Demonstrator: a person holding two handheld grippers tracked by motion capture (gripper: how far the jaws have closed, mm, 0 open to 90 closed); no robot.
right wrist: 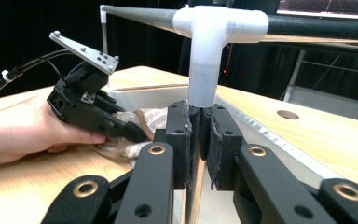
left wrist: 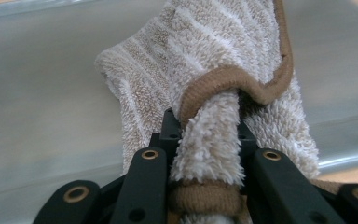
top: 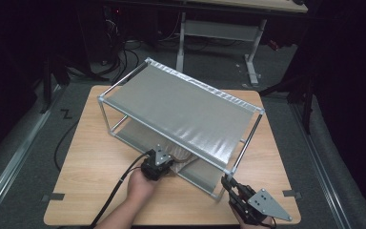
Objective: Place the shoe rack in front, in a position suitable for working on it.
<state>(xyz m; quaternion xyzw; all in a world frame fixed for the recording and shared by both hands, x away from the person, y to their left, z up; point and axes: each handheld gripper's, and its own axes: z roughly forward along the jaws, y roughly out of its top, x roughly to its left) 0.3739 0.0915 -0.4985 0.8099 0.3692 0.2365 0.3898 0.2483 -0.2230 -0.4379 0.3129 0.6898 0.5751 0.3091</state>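
Beige and fluffy, the towel (left wrist: 205, 93) is lying on the bottom shelf of the silver rack (top: 181, 107), on the wooden table (top: 90, 167). The left gripper (top: 164, 168) is pinching a fold of the towel tight. The right gripper (right wrist: 199, 140) is squeezing the rack's front corner post (right wrist: 200, 79), just under the white joint.

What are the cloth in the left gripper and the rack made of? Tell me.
Cloth: looks like terry, a soft looped beige pile with pale stripes and a smooth brown binding. Rack: thin shiny posts, probably metal; matte white corner joints that look plastic; the shelf sheets have a silvery woven sheen, likely fabric.
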